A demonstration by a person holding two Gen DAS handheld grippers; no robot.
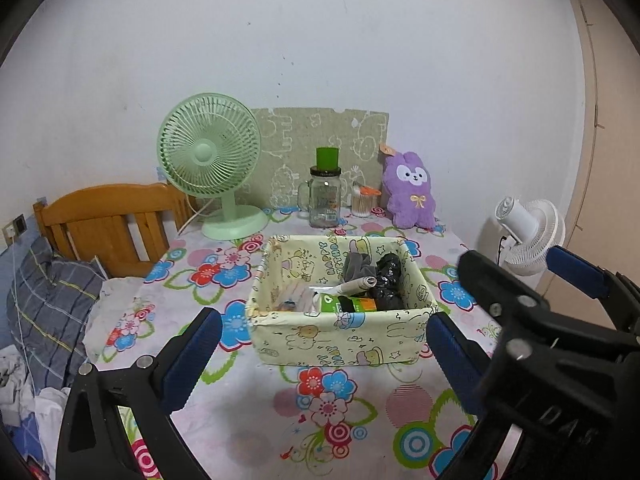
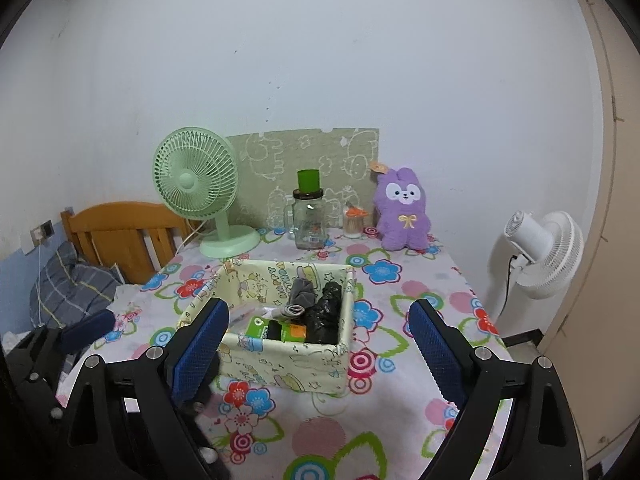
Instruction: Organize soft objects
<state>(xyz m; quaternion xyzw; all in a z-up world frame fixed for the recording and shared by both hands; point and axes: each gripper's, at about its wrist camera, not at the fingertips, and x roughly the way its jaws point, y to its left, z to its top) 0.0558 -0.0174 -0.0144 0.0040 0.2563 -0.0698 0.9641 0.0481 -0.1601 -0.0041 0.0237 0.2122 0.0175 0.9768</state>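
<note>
A pale yellow fabric box (image 1: 340,340) with a cartoon print stands on the flowered tablecloth. Inside lie a grey sock (image 1: 356,264), a black bundle (image 1: 386,280), a white roll and a green-and-orange packet (image 1: 348,304). A purple plush bunny (image 1: 410,190) sits upright against the wall behind the box. My left gripper (image 1: 324,344) is held before the box's near side, open and empty. My right gripper (image 2: 320,340) is also wide open and empty, short of the box (image 2: 280,364). The bunny (image 2: 402,208) is far beyond both.
At the back stand a green desk fan (image 1: 208,160), a glass jar mug with a green lid (image 1: 325,196) and a small tub with an orange lid (image 1: 365,202). A white fan (image 1: 528,236) is off the table's right edge. A wooden headboard (image 1: 104,220) and pillow lie left.
</note>
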